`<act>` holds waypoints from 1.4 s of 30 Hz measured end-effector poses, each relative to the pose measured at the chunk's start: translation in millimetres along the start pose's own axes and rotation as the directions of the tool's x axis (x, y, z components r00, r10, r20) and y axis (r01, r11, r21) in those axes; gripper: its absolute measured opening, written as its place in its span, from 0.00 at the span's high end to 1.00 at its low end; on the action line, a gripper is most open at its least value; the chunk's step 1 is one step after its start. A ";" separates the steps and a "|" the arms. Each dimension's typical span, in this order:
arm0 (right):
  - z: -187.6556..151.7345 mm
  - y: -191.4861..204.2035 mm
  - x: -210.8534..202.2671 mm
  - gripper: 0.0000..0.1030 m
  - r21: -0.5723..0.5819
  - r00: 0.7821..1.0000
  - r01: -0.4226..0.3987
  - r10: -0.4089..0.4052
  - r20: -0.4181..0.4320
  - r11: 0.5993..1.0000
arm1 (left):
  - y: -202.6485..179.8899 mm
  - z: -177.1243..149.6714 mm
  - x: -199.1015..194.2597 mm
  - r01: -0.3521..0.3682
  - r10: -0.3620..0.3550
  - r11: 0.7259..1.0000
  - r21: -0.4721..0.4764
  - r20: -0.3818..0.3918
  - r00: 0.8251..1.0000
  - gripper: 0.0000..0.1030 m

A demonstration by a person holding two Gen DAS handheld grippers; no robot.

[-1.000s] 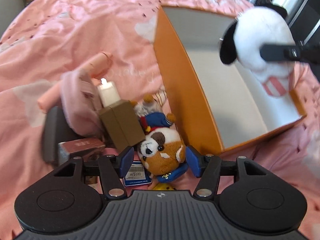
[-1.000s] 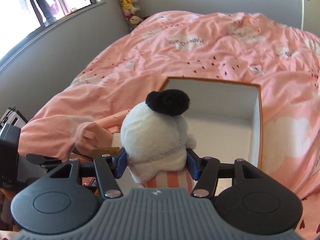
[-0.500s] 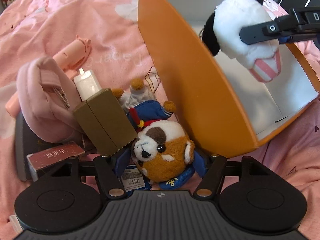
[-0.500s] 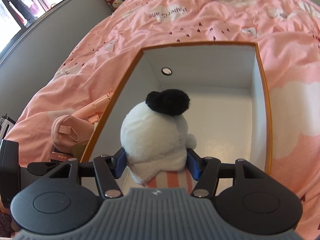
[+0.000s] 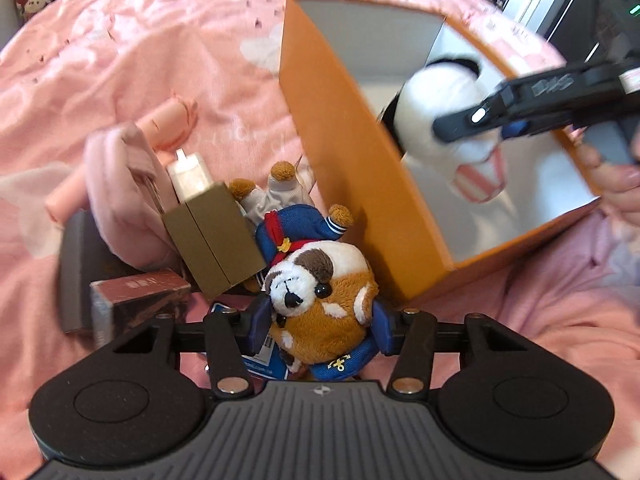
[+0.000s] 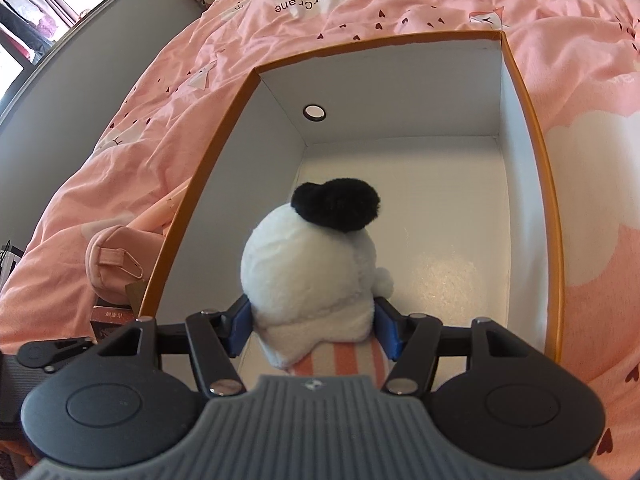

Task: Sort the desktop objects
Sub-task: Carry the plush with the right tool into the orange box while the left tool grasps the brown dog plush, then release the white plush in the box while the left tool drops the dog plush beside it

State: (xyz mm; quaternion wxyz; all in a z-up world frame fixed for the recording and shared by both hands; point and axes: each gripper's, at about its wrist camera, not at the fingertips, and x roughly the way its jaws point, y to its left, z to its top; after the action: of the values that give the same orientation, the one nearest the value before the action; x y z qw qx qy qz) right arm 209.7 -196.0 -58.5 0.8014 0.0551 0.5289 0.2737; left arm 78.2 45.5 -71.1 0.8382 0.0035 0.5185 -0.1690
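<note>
A brown-and-white plush dog (image 5: 320, 280) in a blue sailor suit lies on the pink duvet beside the orange box (image 5: 352, 184). My left gripper (image 5: 322, 326) is closing on its head, and both blue pads touch the fur. My right gripper (image 6: 314, 328) is shut on a white plush (image 6: 308, 272) with a black ear and pink-striped bottom. It holds that plush low inside the orange box (image 6: 400, 88), above the white floor. The left wrist view also shows the right gripper (image 5: 520, 108) and the white plush (image 5: 432, 92) within the box walls.
Left of the dog lie a brown carton (image 5: 216, 240), a white bottle (image 5: 192, 174), a pink pouch (image 5: 120, 184), a dark red box (image 5: 140, 286) and a pink roll (image 5: 168, 124). Another small plush (image 5: 280, 192) lies behind the dog. A hand (image 5: 616, 184) shows at the right.
The right gripper has come down with the white plush from above the box rim into the box. The left gripper's jaws widened around the dog, then narrowed onto its head.
</note>
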 end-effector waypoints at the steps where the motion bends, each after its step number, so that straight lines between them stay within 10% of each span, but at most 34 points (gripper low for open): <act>1: 0.1 -0.7 -0.5 0.38 0.007 1.000 -0.003 0.003 0.001 1.000 | 0.1 0.5 -8.3 0.003 -0.003 1.000 -0.006 0.016 1.000 0.43; 15: -10.1 -4.6 -22.7 0.38 0.119 0.999 0.030 -0.031 0.014 0.992 | -41.8 55.0 -86.3 0.030 -0.067 0.991 0.129 0.289 0.955 0.43; 26: -19.8 -11.9 -10.2 0.37 0.213 0.999 0.032 -0.026 -0.032 0.977 | -88.5 67.1 -10.1 -0.023 0.004 0.955 0.297 0.063 0.998 0.42; 42: -14.6 -8.9 8.7 0.35 0.149 0.984 0.066 -0.040 -0.175 0.987 | -79.0 79.2 16.8 0.059 -0.031 0.981 0.186 -0.146 0.989 0.34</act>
State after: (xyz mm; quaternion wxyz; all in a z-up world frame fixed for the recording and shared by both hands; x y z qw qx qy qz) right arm 202.8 -202.1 -75.3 0.7534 0.0790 0.6167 0.2142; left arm 131.1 -48.0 -35.7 0.7908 0.0838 0.5584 -0.2361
